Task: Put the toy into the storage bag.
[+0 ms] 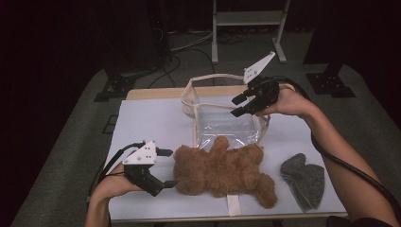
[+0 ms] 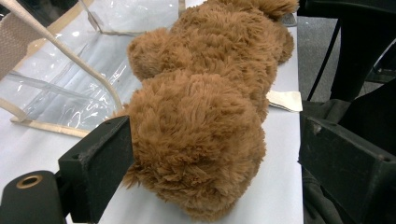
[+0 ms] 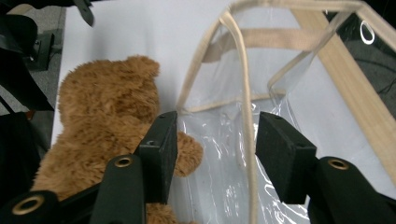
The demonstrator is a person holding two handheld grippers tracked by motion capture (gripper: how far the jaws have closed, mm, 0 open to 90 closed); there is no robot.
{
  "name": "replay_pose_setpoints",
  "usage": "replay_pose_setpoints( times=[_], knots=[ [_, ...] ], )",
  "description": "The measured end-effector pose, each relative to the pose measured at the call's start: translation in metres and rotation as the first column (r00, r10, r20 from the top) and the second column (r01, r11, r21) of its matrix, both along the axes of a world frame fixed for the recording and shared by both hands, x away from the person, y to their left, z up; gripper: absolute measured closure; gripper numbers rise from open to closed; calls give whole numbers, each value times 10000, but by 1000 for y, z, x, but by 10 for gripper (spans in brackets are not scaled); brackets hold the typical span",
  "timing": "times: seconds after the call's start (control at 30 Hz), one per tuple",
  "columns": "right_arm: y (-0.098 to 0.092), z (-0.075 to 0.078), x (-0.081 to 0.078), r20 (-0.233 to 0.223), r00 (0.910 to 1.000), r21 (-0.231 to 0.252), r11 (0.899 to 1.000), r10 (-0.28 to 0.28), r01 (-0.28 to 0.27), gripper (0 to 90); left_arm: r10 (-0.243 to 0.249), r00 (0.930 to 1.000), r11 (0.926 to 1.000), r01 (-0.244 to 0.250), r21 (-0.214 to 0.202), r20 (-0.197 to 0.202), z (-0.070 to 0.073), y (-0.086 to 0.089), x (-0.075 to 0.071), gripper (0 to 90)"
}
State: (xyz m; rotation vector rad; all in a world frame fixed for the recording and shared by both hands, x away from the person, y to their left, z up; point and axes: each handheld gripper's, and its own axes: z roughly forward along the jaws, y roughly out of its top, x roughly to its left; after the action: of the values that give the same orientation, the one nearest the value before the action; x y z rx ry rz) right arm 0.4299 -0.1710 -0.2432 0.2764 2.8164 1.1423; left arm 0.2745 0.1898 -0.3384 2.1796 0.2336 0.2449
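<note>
While the left gripper (image 1: 163,166) straddles the bear's (image 1: 222,170) head, jaws wide, one pad touching fur, the bear lies on the table (image 1: 151,118) beside the bag (image 1: 222,120). Right gripper (image 1: 243,105) hangs half open over the bag, holding nothing.

Each hand carries a black gripper with two blocky, square-ended jaws. The left gripper (image 1: 161,166) and the right gripper (image 1: 239,106) each bear a pale grey three-cornered plate dotted with small dark holes. Brass-coloured rings sit in the jaw arms. A thick black cable trails from each gripper. The forearms are bare, without sleeves.
</note>
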Motion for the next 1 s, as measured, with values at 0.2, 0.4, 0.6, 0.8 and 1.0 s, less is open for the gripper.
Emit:
replay_pose_setpoints(
  times=[0.2,0.4,0.6,0.8,1.0],
  knots=[
    [-1,9,-15,174,9998,102,9999,98,-100,427,-48,10000,10000,48,40,-12,0,-1,0,90],
    [0,9,-31,272,9991,169,9993,321,-325,403,-41,10000,10000,41,45,-7,-1,-1,0,90],
    [7,4,-52,237,9966,86,9968,794,-796,386,-37,10000,10000,37,35,-5,0,-1,-1,90],
    [13,-6,-68,75,9934,3,9934,1146,-1146,376,-27,10000,10000,27,25,54,1,0,-1,90],
    [20,-21,-77,-247,9907,-28,9909,1342,-1343,365,13,10000,10000,-13,-46,60,2,1,-3,90]
  ],
)
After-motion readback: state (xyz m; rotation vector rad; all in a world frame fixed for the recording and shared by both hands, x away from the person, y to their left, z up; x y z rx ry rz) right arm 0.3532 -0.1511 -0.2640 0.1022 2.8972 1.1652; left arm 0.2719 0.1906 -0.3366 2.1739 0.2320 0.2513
